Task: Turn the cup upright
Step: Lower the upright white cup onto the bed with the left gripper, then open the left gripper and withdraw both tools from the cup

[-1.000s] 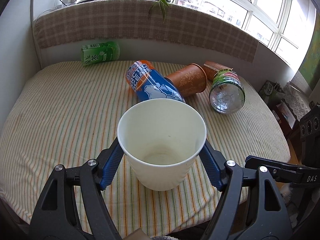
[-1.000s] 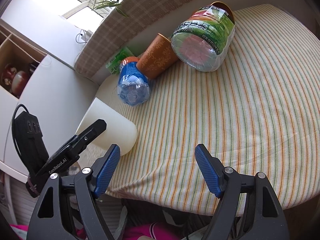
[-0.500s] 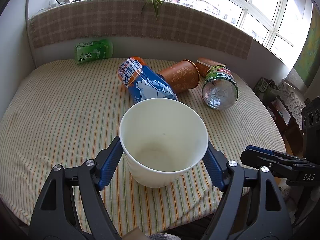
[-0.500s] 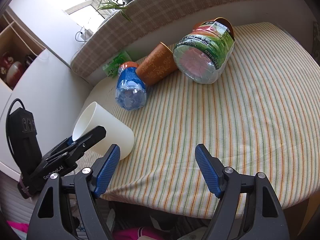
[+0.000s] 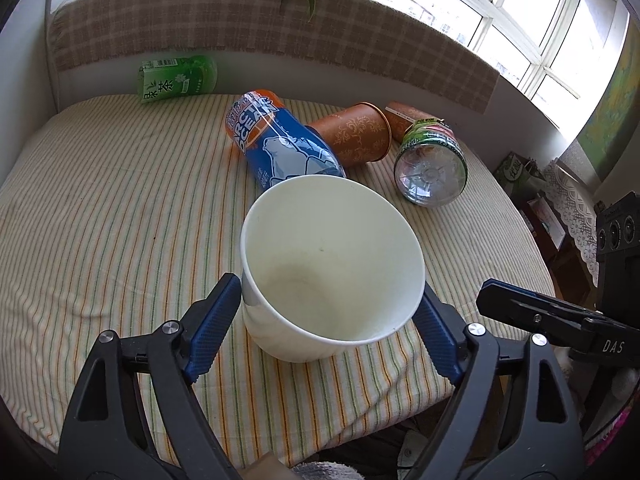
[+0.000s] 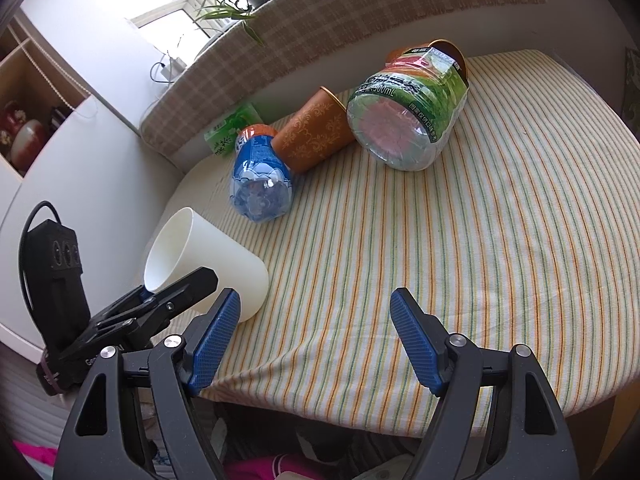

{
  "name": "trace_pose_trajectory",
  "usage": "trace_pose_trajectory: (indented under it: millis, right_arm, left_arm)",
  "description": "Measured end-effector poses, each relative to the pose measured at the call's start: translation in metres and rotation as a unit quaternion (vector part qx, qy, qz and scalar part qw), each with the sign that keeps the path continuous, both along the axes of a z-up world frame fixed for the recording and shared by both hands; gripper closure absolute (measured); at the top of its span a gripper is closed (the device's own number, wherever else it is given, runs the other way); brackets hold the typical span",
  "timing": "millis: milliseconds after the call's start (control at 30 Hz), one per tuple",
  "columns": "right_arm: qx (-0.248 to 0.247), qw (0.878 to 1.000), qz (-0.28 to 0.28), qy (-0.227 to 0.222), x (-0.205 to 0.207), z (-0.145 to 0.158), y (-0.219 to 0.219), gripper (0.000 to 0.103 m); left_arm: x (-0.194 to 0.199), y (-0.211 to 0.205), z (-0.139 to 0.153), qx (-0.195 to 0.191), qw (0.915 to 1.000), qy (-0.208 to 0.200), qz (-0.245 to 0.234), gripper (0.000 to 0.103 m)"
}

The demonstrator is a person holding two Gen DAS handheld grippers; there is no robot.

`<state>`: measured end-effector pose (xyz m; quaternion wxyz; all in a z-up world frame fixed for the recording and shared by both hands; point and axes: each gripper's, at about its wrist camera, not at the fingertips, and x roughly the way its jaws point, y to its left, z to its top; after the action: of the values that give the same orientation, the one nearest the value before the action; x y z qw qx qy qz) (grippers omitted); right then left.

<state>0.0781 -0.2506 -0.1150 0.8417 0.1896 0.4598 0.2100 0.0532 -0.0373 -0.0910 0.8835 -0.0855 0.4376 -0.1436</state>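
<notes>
A white paper cup (image 5: 332, 268) sits between the blue pads of my left gripper (image 5: 330, 324), which is shut on its sides. In the right wrist view the cup (image 6: 212, 256) is tilted, mouth up and toward the left, its base near the striped tablecloth (image 6: 460, 240) at the table's front left. My right gripper (image 6: 316, 340) is open and empty, above the front edge of the table, just right of the cup. Its jaw tip shows at the right of the left wrist view (image 5: 540, 316).
Behind the cup lie a blue bottle (image 5: 280, 144), a brown patterned cup (image 5: 356, 140), a second brown cup (image 5: 408, 118), a green-labelled bottle (image 5: 432, 164) and a green tea carton (image 5: 176, 78). A plaid-covered ledge (image 5: 280, 28) and windows stand behind.
My left gripper has tipped the cup's mouth upward, and the cup has come lower toward the cloth. The right gripper has stayed open and shifted slightly.
</notes>
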Motion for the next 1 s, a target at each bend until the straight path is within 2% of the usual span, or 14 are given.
trace_pose_trajectory:
  millis: [300,567,733,867,1000]
  right_arm:
    - [-0.005,1.0,-0.001,-0.004,-0.002,0.001,0.001,0.026]
    - [-0.053,0.998,-0.009,-0.045,-0.01,0.012,0.007,0.026]
    - [-0.101,0.99,-0.018,-0.097,-0.022,0.027,0.02,0.026]
    - [-0.128,0.981,-0.025,-0.143,-0.031,0.039,0.032,0.023]
    - [-0.151,0.972,-0.033,-0.18,-0.038,0.049,0.042,0.022]
  left_arm:
    - [-0.005,0.0,-0.008,0.007,0.9999,0.008,-0.01,0.014]
    - [-0.02,0.016,-0.015,0.026,0.9995,0.011,-0.01,0.014]
    - [-0.035,0.037,-0.007,0.045,0.9988,-0.013,0.013,0.014]
    - [-0.046,0.055,0.007,0.056,0.996,-0.047,0.051,0.014]
    - [-0.057,0.072,0.029,0.062,0.988,-0.1,0.1,0.014]
